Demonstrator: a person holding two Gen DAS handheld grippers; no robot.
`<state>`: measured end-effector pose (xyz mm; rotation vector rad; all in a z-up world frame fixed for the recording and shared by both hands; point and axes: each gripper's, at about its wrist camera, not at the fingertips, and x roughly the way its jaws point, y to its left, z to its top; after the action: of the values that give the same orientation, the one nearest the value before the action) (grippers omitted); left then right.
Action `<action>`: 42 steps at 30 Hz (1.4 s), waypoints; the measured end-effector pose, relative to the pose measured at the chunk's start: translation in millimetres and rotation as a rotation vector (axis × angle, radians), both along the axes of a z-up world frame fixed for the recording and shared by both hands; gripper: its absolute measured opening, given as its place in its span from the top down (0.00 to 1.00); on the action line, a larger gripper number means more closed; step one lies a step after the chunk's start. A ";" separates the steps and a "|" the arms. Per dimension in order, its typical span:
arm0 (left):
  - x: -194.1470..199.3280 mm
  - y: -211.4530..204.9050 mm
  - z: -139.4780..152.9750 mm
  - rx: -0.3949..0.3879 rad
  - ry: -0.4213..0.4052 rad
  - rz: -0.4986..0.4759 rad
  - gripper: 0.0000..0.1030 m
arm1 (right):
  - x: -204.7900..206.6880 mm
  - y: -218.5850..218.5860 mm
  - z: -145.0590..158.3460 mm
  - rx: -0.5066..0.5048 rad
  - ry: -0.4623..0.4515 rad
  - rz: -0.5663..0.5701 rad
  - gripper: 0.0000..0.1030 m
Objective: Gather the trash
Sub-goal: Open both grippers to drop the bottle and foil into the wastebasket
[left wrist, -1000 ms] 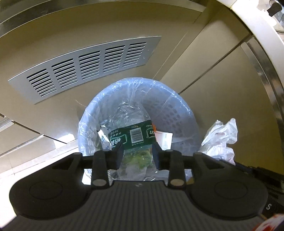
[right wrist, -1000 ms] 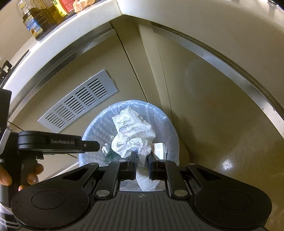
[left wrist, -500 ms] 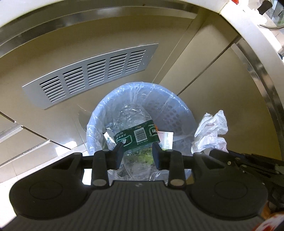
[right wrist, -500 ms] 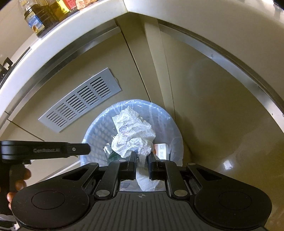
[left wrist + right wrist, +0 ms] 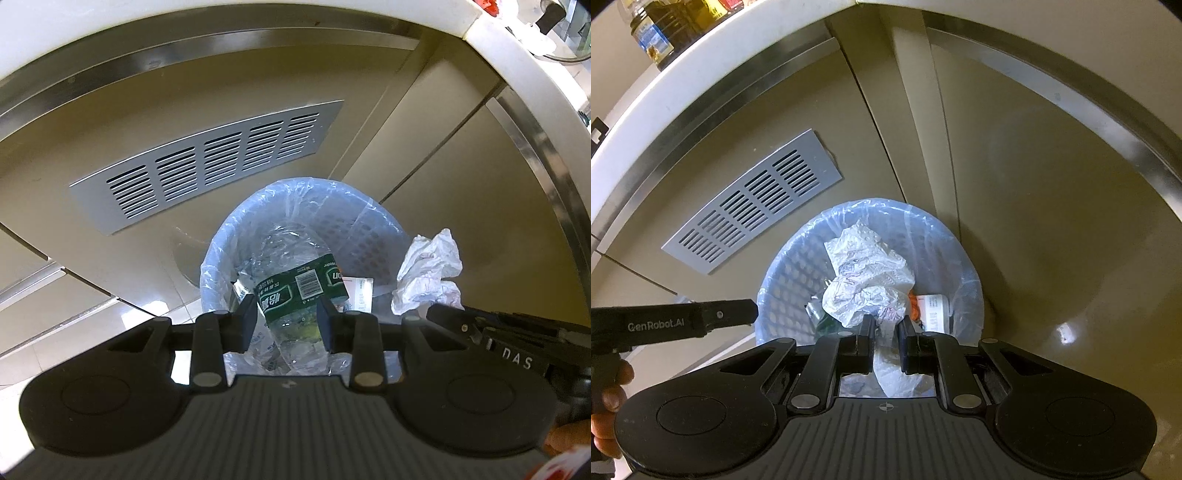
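Hanging above a round, perforated plastic wastebasket [image 5: 364, 236] lined with a thin, wrinkled translucent bag, the left gripper [image 5: 286, 321] pinches a crushed clear plastic bottle [image 5: 295, 295] between its two flat black fingers [image 5: 247, 321]. The bottle is crumpled and glossy, wrapped in a dark green label with a white barcode patch, and it slants up and to the right from the grip, its body over the basket's mouth. A small white printed carton [image 5: 360, 291] lies inside the basket just right of the bottle.

In the right wrist view, the right gripper [image 5: 886, 338] is pressed together on a wad of crumpled white paper [image 5: 866, 280], soft and creased, with faint dark line printing. The wad bulges forward from the fingertips and sits directly over the wastebasket [image 5: 783, 284]; a tail of it hangs down behind the fingers. Below it in the basket lie the white carton [image 5: 934, 308] and a scrap of orange [image 5: 913, 306].

The same paper wad [image 5: 428, 273] shows in the left view, just right of the basket's rim, with the other black tool beneath it. Behind the basket stand smooth beige cabinet panels [image 5: 461, 206] carrying a flat grey louvred vent grille [image 5: 210, 166], edged above by a brushed metal strip. The left tool's black bar, lettered "GenRobot.AI", crosses the left of the right view, a hand [image 5: 607, 398] gripping it.
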<state>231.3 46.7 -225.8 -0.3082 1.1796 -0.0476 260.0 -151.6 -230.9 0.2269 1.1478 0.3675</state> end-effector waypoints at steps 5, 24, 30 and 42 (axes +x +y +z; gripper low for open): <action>-0.8 2.8 -0.3 0.001 0.000 0.003 0.70 | 1.4 0.3 -2.7 -0.004 -0.002 -0.005 0.88; -12.4 -5.5 1.2 -0.001 0.003 -0.001 0.68 | 0.0 -8.7 -15.9 0.001 0.036 -0.057 0.46; -21.8 -11.9 4.1 0.005 0.003 0.004 0.67 | -6.3 -10.7 -12.3 0.002 0.040 -0.044 0.46; -48.7 -22.8 28.0 0.017 -0.022 0.047 0.62 | -23.2 -13.4 11.4 0.022 0.007 0.030 0.46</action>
<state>182.6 23.9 -197.7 -0.3192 1.1503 -0.0002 236.8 -165.0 -219.4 0.2302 1.1557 0.4060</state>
